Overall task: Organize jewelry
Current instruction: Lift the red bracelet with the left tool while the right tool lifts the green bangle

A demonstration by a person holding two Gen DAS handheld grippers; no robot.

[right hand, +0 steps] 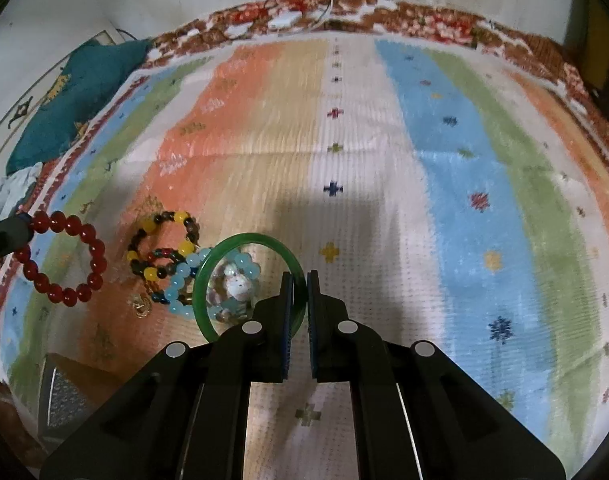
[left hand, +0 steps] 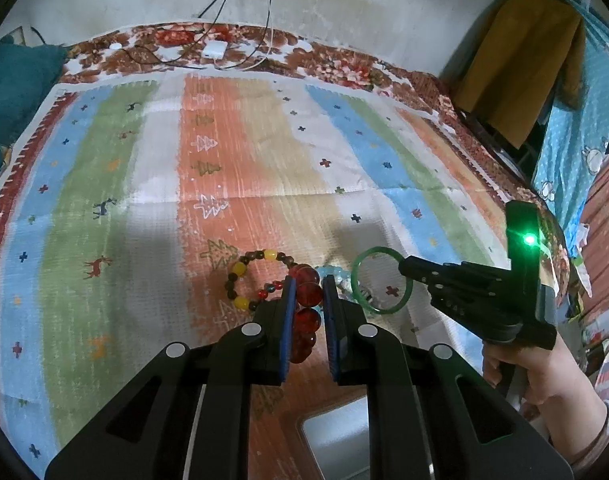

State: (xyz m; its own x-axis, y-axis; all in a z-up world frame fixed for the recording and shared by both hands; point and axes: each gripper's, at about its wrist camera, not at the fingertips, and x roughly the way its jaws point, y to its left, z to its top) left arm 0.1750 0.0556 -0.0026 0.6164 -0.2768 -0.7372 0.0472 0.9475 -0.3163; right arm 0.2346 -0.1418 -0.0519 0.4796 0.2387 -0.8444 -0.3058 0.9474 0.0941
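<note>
My left gripper [left hand: 309, 280] is shut on a red bead bracelet [left hand: 307, 292]; in the right wrist view the bracelet [right hand: 64, 258] hangs from that gripper's tip at the far left. My right gripper [right hand: 300, 276] is shut on a green bangle [right hand: 208, 268], held just above the cloth; the left wrist view shows the bangle [left hand: 378, 308] at that gripper's tip [left hand: 404, 270]. On the striped cloth lie a yellow and brown bead bracelet [right hand: 160, 236], a light blue bead bracelet [right hand: 180, 284] and a pale clear bead bracelet [right hand: 234, 292], partly overlapping.
The striped cloth [right hand: 444, 160] covers a bed with a floral edge [left hand: 264, 52]. A teal pillow [right hand: 76, 96] lies at the far left. A white charger with cables [left hand: 214, 50] lies at the far edge. A grey box [right hand: 64, 396] sits at the near left.
</note>
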